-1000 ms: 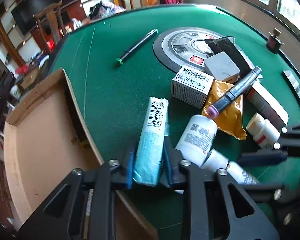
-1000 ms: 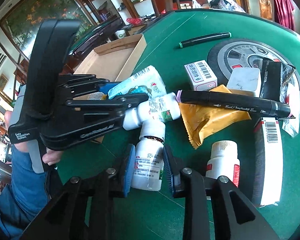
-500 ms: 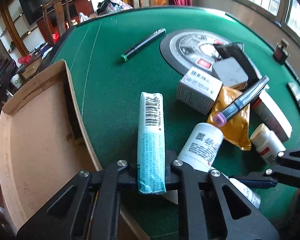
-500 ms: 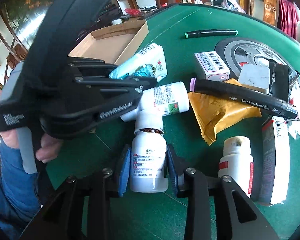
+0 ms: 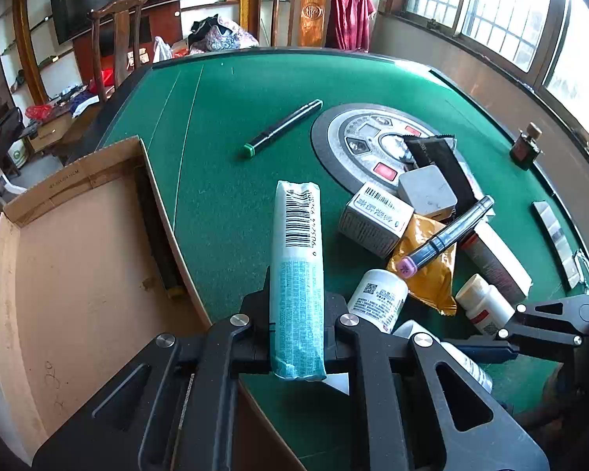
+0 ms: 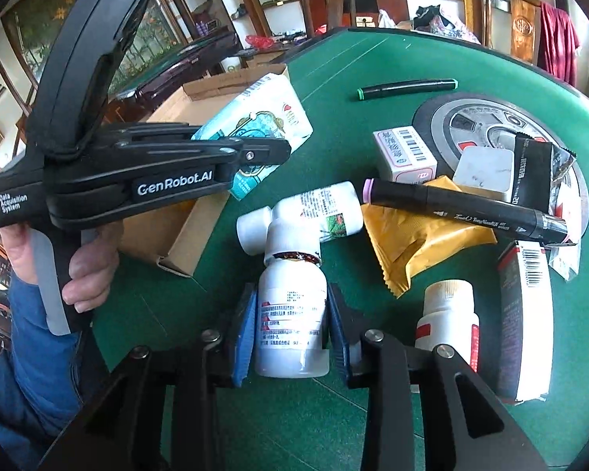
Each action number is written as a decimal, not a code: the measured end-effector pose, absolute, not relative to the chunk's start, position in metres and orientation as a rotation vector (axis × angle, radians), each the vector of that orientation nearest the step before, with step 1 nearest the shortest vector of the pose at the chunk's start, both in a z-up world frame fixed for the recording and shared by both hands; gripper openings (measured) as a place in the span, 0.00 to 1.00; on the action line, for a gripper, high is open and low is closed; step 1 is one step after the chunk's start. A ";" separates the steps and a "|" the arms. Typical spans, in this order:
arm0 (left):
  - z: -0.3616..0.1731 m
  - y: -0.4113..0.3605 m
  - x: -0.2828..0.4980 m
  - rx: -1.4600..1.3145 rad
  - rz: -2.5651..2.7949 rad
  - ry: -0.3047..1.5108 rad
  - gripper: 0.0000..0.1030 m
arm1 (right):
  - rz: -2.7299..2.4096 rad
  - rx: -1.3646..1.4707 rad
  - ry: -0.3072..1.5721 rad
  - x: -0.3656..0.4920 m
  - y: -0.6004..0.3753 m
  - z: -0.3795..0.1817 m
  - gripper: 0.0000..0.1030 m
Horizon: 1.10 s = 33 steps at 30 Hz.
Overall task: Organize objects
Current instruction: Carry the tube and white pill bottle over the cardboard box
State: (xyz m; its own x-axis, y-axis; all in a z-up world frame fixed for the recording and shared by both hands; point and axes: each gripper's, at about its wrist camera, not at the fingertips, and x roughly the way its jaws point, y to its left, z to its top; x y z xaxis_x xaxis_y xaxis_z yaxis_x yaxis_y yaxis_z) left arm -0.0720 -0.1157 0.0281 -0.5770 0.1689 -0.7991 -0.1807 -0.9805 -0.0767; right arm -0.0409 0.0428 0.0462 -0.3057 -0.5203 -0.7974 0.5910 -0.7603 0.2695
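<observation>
My left gripper [image 5: 296, 337] is shut on a light blue tissue pack [image 5: 296, 267] with a barcode, held clear of the green table [image 5: 224, 180] beside the open cardboard box [image 5: 78, 255]. The right wrist view shows the pack [image 6: 263, 129] over the box's near corner [image 6: 176, 243]. My right gripper [image 6: 290, 329] has its blue pads [image 6: 245, 329] against both sides of a white pill bottle [image 6: 290, 314] lying on the felt. That bottle's neck rests on a second white bottle [image 6: 322, 212].
A pile sits right of centre: a small barcoded box [image 5: 377, 216], a yellow packet [image 5: 428, 271], a purple-tipped marker [image 5: 447, 235], a red-labelled bottle [image 5: 487, 306] and a long carton [image 6: 524, 322]. A green-capped marker [image 5: 282, 127] lies apart. A round control panel [image 5: 357, 137] marks the table's middle.
The left jaws have closed tight on the tissue pack and lifted it off the felt, straightening it. The right gripper has stayed around the white bottle with hardly any movement.
</observation>
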 end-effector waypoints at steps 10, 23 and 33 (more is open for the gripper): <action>0.034 -0.123 -0.071 -1.297 2.620 -0.050 0.12 | -2.094 1.249 -0.022 -0.049 0.050 0.048 0.32; 0.050 -0.144 -0.067 -1.225 2.636 -0.172 0.12 | -2.091 1.256 -0.112 -0.056 0.040 0.051 0.32; 0.058 -0.196 -0.068 -1.208 2.707 -0.360 0.12 | -2.095 1.258 -0.151 -0.072 0.015 0.066 0.32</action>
State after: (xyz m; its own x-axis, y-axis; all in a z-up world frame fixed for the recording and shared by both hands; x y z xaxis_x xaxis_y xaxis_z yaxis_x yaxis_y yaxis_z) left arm -0.0679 -0.1964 0.0582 -0.6625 0.2372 -0.7105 -0.0433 -0.9591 -0.2798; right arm -0.0716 0.0153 0.0658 -0.3022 -0.6030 -0.7383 0.4905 -0.7625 0.4219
